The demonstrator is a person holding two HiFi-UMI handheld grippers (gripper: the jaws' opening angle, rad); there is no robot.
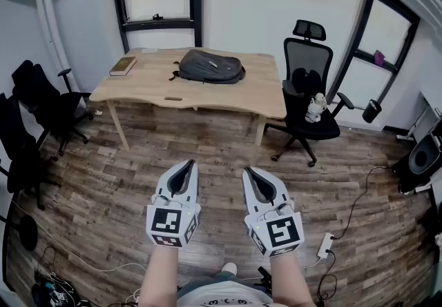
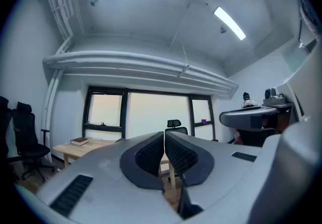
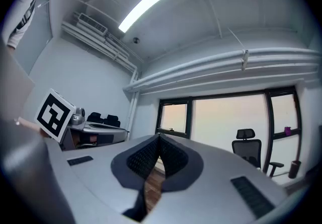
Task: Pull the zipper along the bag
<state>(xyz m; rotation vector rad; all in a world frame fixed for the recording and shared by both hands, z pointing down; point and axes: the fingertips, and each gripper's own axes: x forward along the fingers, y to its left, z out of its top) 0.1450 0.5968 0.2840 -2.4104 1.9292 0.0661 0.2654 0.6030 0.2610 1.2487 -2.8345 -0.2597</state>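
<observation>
- Left gripper (image 1: 184,166) and right gripper (image 1: 250,172): jaws pressed together, empty.
- Bag (image 1: 209,66) lies by the far edge of the tabletop (image 1: 148,85) (well away); best to step close before opening the jaws.

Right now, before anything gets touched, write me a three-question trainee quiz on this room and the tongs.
1. True or false: the backpack lies on the wooden desk.
2. What lies at the desk's left end in the head view? A) a book B) a mug C) a laptop
3. In a few words: how do the jaws of the left tongs and the right tongs stand, and what is between them?

Key: 1 true. 2 A. 3 both pairs shut, with nothing between them; both tongs are over the floor, well short of the desk.
</observation>
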